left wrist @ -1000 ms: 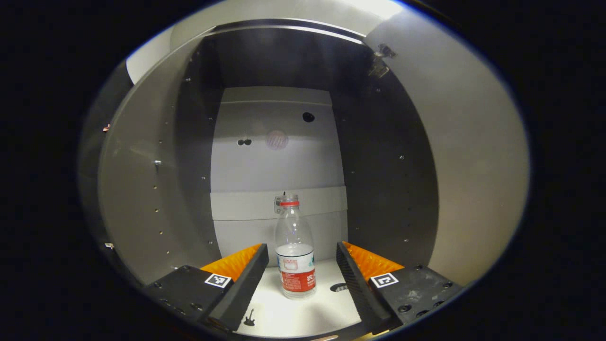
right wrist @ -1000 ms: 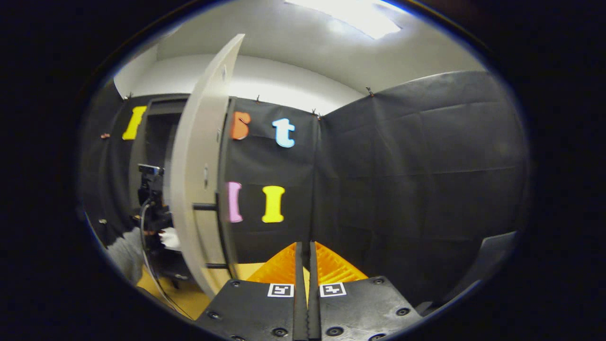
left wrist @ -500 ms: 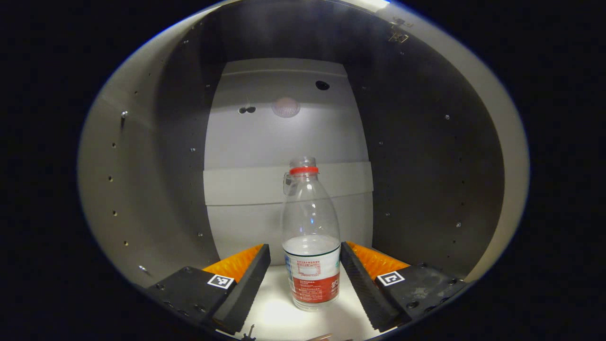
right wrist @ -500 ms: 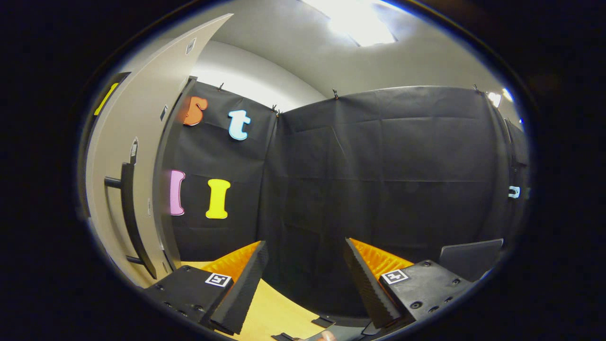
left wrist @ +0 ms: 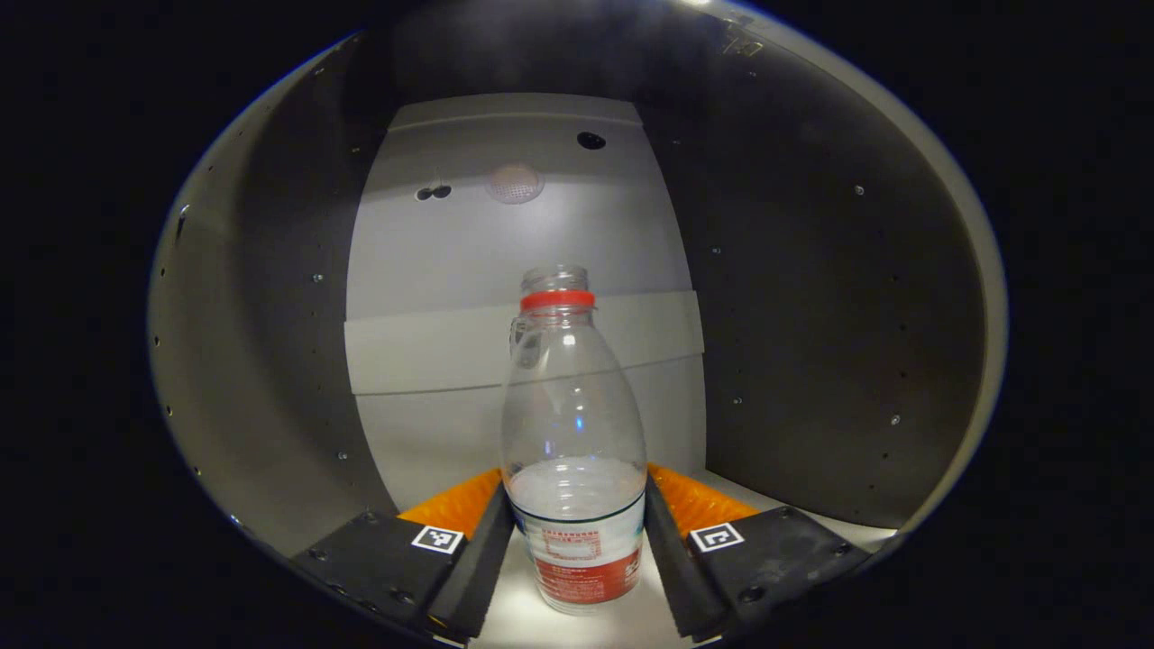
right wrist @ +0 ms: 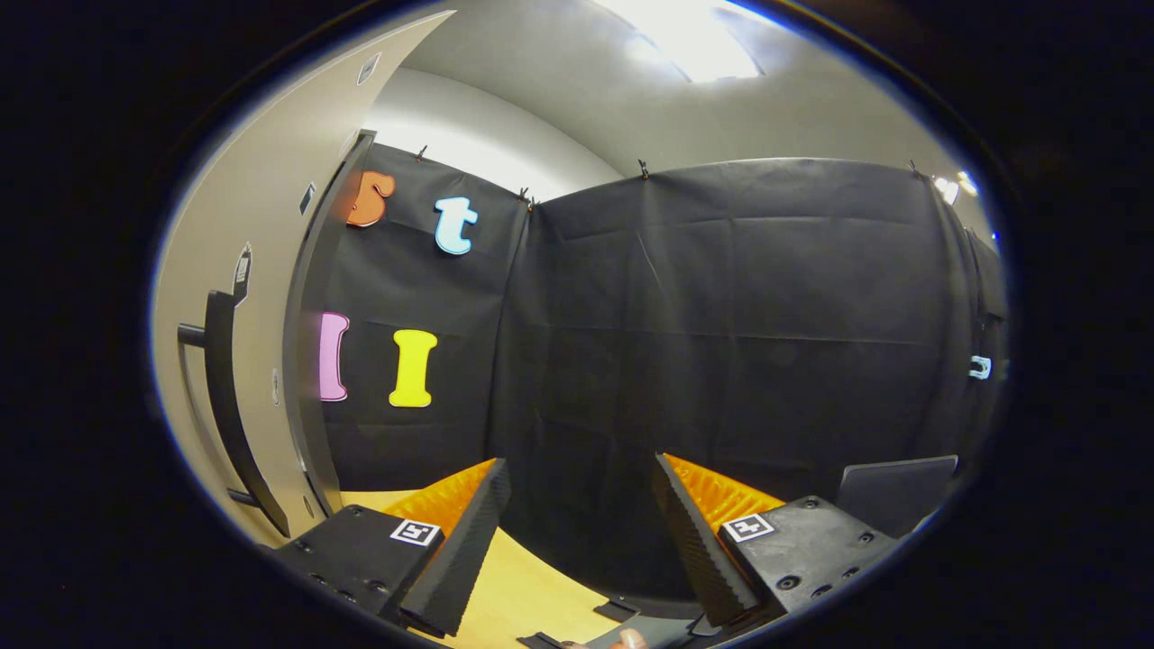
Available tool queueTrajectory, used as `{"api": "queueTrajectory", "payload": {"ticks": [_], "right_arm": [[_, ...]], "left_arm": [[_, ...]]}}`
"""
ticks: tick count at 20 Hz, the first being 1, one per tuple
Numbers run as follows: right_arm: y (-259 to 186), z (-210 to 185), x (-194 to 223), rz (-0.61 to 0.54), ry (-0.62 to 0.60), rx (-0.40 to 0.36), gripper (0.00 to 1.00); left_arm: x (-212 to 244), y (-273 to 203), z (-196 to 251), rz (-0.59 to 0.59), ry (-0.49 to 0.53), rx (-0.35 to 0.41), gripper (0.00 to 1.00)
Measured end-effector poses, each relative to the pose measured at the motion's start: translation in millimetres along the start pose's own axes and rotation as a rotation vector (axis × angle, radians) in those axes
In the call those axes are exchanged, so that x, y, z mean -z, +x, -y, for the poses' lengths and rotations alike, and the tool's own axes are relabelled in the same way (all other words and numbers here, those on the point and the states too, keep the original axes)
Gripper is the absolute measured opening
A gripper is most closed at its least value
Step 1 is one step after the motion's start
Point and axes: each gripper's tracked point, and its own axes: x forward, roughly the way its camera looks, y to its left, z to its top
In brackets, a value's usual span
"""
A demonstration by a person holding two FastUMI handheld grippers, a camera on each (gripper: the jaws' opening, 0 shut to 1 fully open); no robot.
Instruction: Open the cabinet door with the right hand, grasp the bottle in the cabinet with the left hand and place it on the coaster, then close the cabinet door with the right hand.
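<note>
— Closer now: the left tool has advanced until the bottle stands between its fingers, inside the cabinet.
— Its axis?
— Upright, neck up; fingers flank it, contact unclear.
— Right tool?
— Spread apart, beside the open door.

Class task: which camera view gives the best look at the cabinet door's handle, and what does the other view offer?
The right gripper view: the cabinet door stands swung open at its left edge, with the dark bar handle in profile. The left gripper view looks into the cabinet at the bottle.
</note>
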Motion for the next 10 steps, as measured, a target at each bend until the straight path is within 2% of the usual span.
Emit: {"api": "queueTrajectory", "payload": {"ticks": [3, 9, 10], "right_arm": [[-5.3, 1.2, -7.4, 0.018, 0.023, -0.004, 0.98], [-33.6, -12.9, -20.7, 0.076, 0.072, -0.065, 0.98], [-40.7, -17.6, -21.4, 0.074, 0.076, -0.084, 0.94]], "left_arm": [[-17.8, -28.5, 5.1, 0.030, -0.036, 0.033, 0.76], [-57.3, -96.8, 2.2, 0.111, -0.017, 0.098, 0.76], [-57.0, -108.3, 1.2, 0.106, -0.009, 0.112, 0.75]]}}
